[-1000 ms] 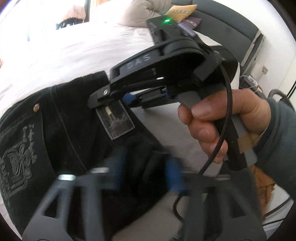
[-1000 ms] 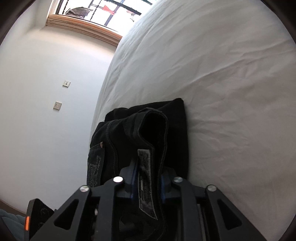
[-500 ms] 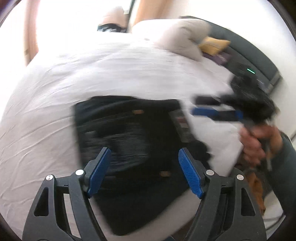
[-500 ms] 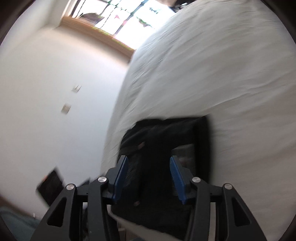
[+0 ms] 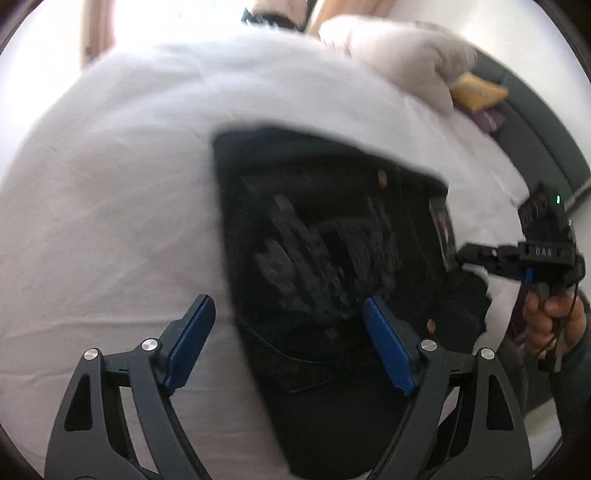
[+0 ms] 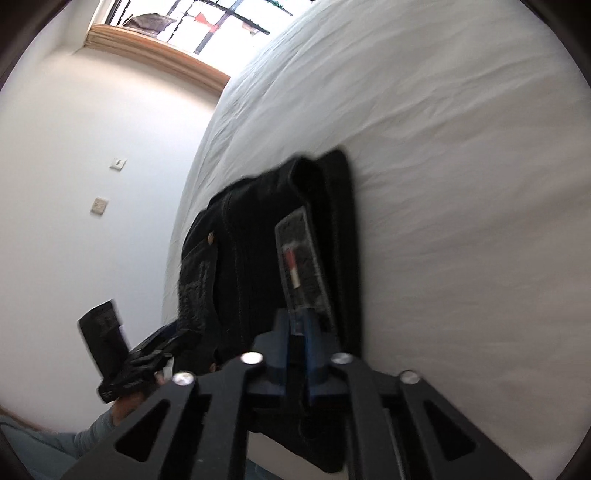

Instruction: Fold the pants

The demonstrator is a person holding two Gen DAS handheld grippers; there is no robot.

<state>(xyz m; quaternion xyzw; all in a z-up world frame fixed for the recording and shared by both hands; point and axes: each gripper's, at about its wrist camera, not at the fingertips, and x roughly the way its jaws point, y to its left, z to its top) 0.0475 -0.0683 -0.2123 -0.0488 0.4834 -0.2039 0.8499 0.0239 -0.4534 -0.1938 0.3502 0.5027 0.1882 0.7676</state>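
Black jeans lie folded in a compact block on the white bed sheet, pocket embroidery and rivets facing up. My left gripper is open above their near-left edge, holding nothing. In the right wrist view my right gripper is shut on the waistband edge of the jeans, just below the grey label patch. The right gripper also shows in the left wrist view at the jeans' right side.
A beige pillow and a yellow cushion lie at the head of the bed by a dark headboard. A white wall with two switch plates and a window flank the bed's far side.
My right gripper, open half a second ago, has closed on the waistband by the label. My left gripper stays open and has pulled back above the jeans.
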